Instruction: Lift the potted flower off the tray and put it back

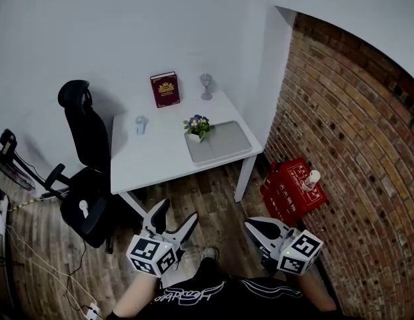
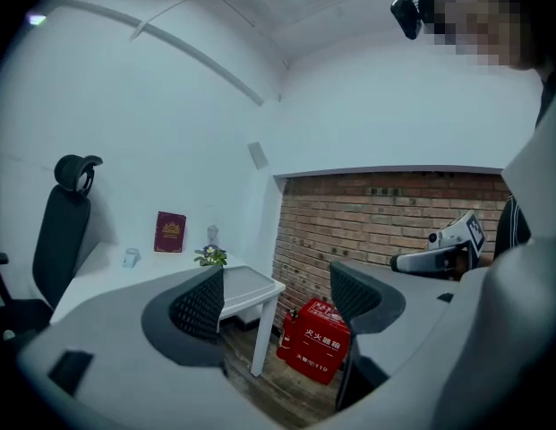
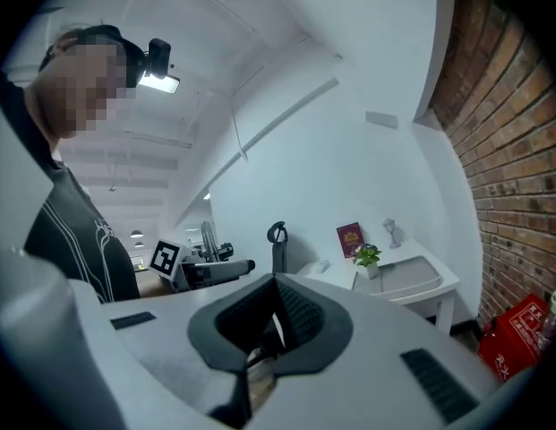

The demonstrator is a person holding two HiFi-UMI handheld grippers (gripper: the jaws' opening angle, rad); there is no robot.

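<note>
The potted flower [image 1: 197, 127], a small white pot with purple and yellow blooms, stands at the far left corner of the grey tray [image 1: 223, 143] on the white table [image 1: 153, 159]. Both grippers hang low in front of the person, well short of the table, over the wooden floor. My left gripper [image 1: 178, 213] is open with nothing between its jaws; through them the left gripper view shows the flower [image 2: 210, 256] and tray [image 2: 246, 284] far off. My right gripper [image 1: 252, 225] is shut and holds nothing. The right gripper view shows the flower [image 3: 367, 258] far ahead.
On the table stand a red book [image 1: 165, 89] against the wall, a glass goblet [image 1: 206, 85] and a small cup [image 1: 141, 124]. A black office chair [image 1: 87, 172] stands left of the table. A red crate [image 1: 293, 189] sits on the floor by the brick wall.
</note>
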